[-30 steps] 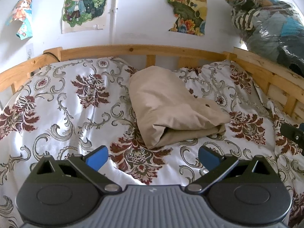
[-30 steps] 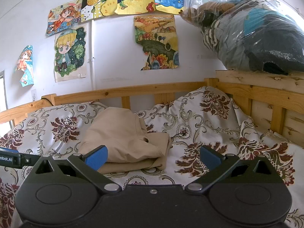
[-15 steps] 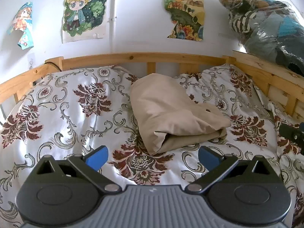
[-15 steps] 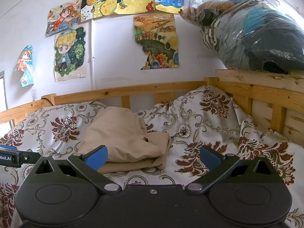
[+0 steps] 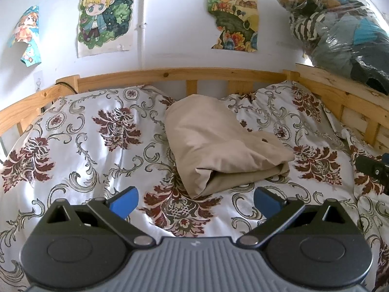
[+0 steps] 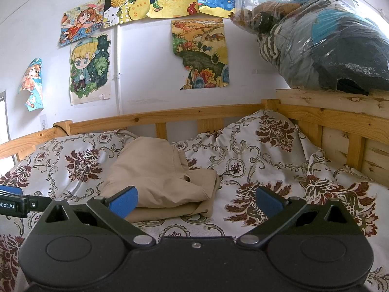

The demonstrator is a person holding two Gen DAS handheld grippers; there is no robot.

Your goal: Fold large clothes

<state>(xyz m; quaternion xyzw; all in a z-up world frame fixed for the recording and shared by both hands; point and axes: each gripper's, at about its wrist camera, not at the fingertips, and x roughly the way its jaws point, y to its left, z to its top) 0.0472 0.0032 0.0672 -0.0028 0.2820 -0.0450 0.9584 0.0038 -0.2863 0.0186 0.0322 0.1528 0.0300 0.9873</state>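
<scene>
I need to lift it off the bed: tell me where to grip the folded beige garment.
Grip the folded beige garment at its near stacked edge, coming from the front. There the layers lie open toward both tools, which are open and empty, so one finger can probably slide underneath.

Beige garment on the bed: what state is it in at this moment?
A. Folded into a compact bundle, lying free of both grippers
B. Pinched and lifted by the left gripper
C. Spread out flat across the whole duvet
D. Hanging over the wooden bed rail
A: the beige garment lies folded in layers on the floral duvet, while the left gripper and right gripper are both open and short of it.
</scene>
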